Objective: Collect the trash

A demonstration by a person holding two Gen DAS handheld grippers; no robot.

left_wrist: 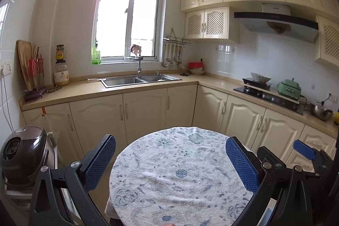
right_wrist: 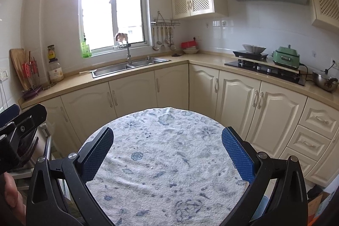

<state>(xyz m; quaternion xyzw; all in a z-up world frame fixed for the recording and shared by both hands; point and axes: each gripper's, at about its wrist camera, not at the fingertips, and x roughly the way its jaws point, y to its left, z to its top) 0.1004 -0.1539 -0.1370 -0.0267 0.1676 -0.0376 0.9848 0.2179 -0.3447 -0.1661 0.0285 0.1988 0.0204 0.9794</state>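
Both held level over the round cloth-covered table (left_wrist: 180, 173), left gripper (left_wrist: 170, 160) and right gripper (right_wrist: 167, 154) alike spread wide and empty, with no trash visible ahead of either, so neither counted nearer.

The round table (left_wrist: 175, 173) runs off the bottom edge; the bottle (left_wrist: 61, 54) label is too small to read.

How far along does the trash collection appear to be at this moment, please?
Nothing looks done yet. The left gripper and right gripper are both open and empty above the round cloth-covered table. No trash or bin is visible in either view, so finding and collecting it all remains.
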